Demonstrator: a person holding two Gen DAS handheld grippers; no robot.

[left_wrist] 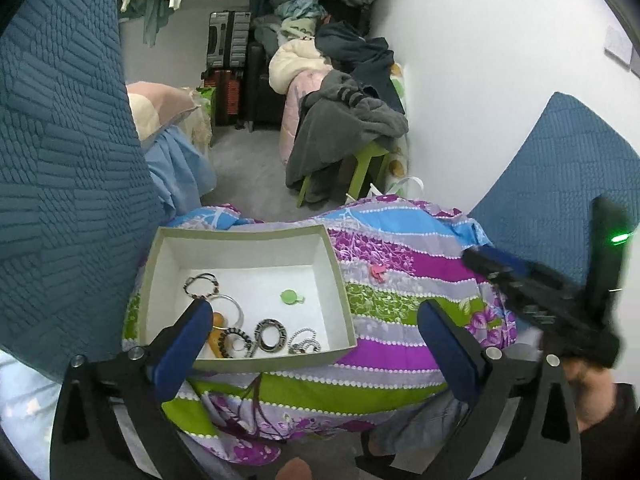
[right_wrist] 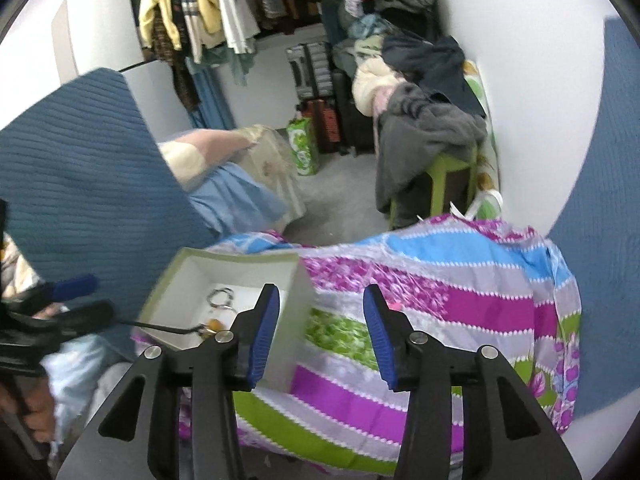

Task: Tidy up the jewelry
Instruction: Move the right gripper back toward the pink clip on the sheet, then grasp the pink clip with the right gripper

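Resting on a striped floral cloth (left_wrist: 392, 312), the open box (left_wrist: 344, 308) is being kept low and central, presumably so both tools can reach into it from above. Most of the jewelry is being held inside it already: a beaded bracelet (left_wrist: 201, 283), a thin silver bangle (left_wrist: 236, 304), a dark patterned ring (left_wrist: 272, 335), a silvery chain (left_wrist: 304, 342) and a small green piece (left_wrist: 289, 296) are lying on its white floor, gathered mostly toward the near wall. One small pink item (left_wrist: 378, 272) is being left out on the cloth just beside the box (likely the next thing to be collected, though it is too small to identify). The left gripper (left_wrist: 316, 328) is being held over the box's near edge with its jaws spread wide and nothing between them. The right gripper (right_wrist: 320, 332) is being held level above the cloth at the box's right wall, jaws likewise open and empty, angled toward the pink item.
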